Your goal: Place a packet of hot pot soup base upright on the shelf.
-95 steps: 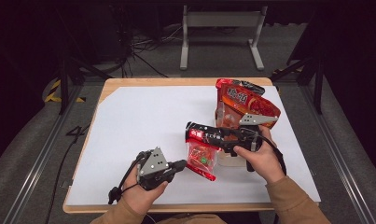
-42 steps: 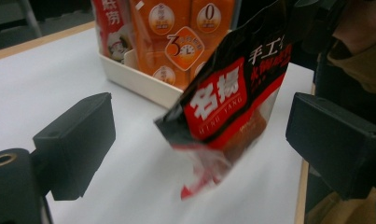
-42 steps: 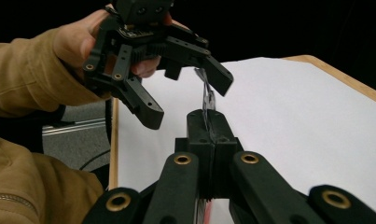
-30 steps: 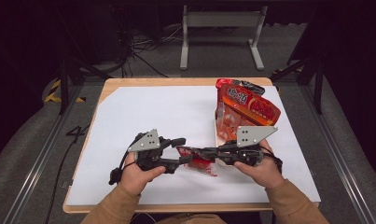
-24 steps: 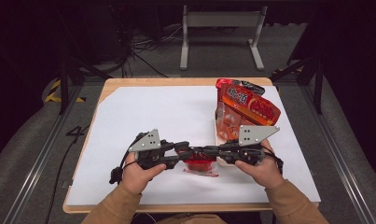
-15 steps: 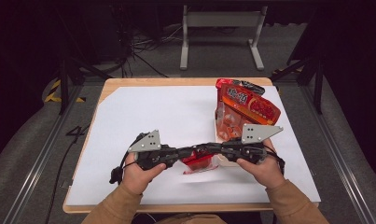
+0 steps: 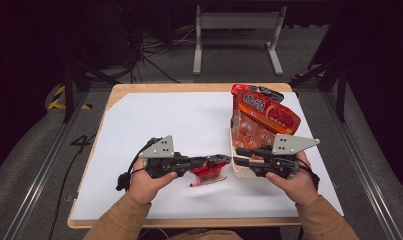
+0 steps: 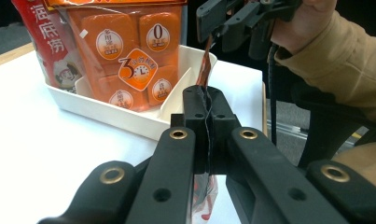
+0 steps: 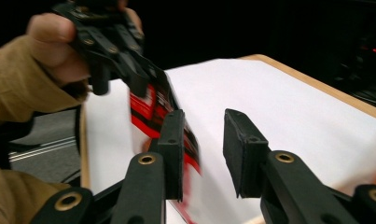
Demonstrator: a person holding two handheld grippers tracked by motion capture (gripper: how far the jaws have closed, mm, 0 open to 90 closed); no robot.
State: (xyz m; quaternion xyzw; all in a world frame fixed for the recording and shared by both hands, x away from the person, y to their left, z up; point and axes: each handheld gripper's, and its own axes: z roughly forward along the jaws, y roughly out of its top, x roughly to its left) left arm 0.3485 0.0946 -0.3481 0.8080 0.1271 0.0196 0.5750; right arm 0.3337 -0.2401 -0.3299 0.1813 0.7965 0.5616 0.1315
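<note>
While the left gripper (image 7: pixel 223 159) is clenched on the top edge of a small red packet (image 7: pixel 207 172), the packet hangs from it low over the white sheet (image 7: pixel 154 120), just left of the white tray (image 7: pixel 237 168). Right gripper (image 7: pixel 240 152) has just been opening; its pads stand apart, the packet lying against one pad in its own view, not pressed. Orange bag (image 7: pixel 261 117) stands in the tray. Both grippers meet tip to tip near the table's front.
</note>
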